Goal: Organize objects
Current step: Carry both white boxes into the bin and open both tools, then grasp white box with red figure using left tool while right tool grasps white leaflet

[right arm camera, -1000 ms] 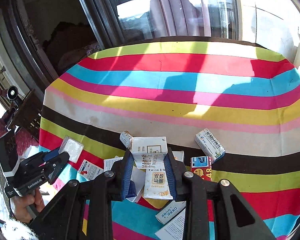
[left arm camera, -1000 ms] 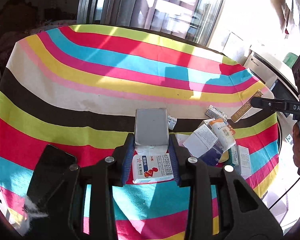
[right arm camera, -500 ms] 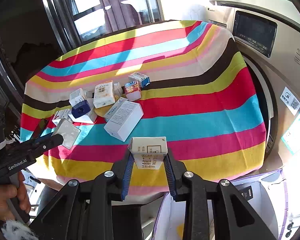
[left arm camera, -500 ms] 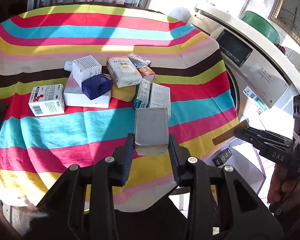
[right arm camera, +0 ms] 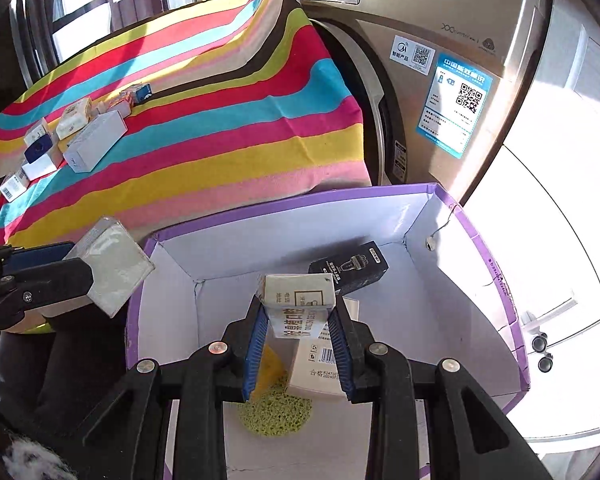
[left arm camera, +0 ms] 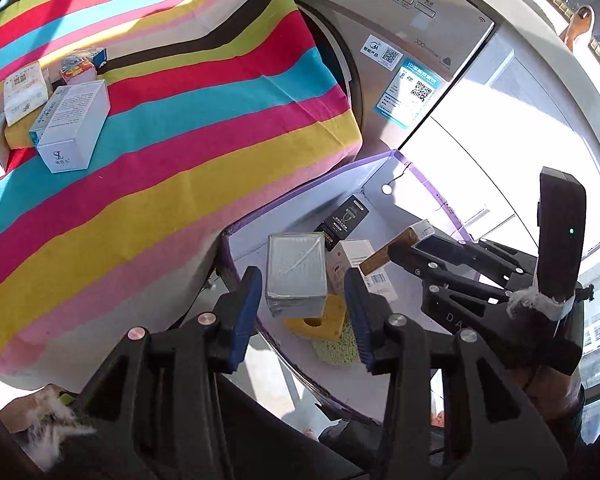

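Observation:
My left gripper point(left arm camera: 302, 280) hangs over a white carton with a purple rim point(left arm camera: 300, 192). Its jaws are opening, and the grey foil-wrapped box point(left arm camera: 296, 276) sits loose between the pads with a gap on each side. In the right wrist view that grey box point(right arm camera: 108, 264) shows at the left gripper's tip, by the carton's left wall. My right gripper point(right arm camera: 300, 320) is shut on a cream printed box point(right arm camera: 300, 300) above the carton's inside point(right arm camera: 480, 240). A black box point(right arm camera: 352, 266), a white box point(right arm camera: 320, 368) and a yellow-green sponge point(right arm camera: 276, 404) lie in the carton.
The table with the striped cloth point(left arm camera: 140, 160) stands to the left and holds several small boxes, the largest being white point(left arm camera: 72, 124). A washing machine point(left arm camera: 400, 40) stands behind the carton. A person's hand holds the right gripper point(left arm camera: 408, 240) at the lower right.
Both grippers swung off the striped table, to the right and down, over the purple-rimmed carton. The left jaws have spread away from the grey box. The right stays clamped on its cream box.

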### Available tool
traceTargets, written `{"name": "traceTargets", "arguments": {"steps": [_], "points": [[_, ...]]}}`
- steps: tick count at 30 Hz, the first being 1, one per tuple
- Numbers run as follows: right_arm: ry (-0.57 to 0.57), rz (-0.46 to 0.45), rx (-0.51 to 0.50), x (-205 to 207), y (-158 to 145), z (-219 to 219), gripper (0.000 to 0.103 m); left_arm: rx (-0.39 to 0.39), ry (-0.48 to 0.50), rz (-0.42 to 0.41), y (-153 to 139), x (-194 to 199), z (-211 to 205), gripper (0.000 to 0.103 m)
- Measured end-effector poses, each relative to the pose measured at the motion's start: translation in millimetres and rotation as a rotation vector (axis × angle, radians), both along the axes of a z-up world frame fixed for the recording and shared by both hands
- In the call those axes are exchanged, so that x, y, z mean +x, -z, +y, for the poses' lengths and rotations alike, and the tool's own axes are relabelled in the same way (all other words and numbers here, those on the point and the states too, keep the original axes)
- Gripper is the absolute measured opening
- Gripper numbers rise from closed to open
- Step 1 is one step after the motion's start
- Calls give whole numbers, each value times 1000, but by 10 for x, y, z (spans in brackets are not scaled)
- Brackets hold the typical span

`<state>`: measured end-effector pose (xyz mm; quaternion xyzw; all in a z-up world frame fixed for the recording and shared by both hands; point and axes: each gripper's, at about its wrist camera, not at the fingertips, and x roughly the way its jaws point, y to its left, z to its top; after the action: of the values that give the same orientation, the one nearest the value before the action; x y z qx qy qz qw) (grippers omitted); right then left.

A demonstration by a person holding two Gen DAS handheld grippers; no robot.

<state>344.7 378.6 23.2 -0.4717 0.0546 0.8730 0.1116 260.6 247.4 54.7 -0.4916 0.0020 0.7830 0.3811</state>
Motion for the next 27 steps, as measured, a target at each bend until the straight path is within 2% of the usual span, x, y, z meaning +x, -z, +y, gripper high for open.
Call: {"name": "traceTargets", "arguments": {"steps": [1, 2, 3, 5, 8, 12, 15, 22, 27], "points": [[10, -9, -9, -16, 10, 27, 34, 0, -6, -3, 22, -2, 10, 72], [21, -20, -16, -32, 20, 48, 39, -4, -13, 1, 31, -6, 9, 78], [28, -26, -19, -54, 19, 56, 43, -9, -18, 7, 33, -15, -5, 78], [26, -22, -17, -82, -9, 26, 60, -24, -36, 26, 20, -48, -71, 78], [-3, -29, 2, -166, -49, -95, 71, -84, -116, 74, 6, -159, -260, 81], [-69, -44, 10, -362, -109, -341, 71, -144, -277, 152, -82, -377, -709, 86], [-118, -32, 9, -538, -188, -506, 72, -170, -420, 186, -128, -556, -1203, 94], [-218, -9, -36, -1030, -299, -918, 75, -168, -646, 37, 94, -730, -2361, 95], [-295, -22, -56, -1226, -307, -1357, 75, -158, -708, -9, 152, -699, -2831, 95]]}}
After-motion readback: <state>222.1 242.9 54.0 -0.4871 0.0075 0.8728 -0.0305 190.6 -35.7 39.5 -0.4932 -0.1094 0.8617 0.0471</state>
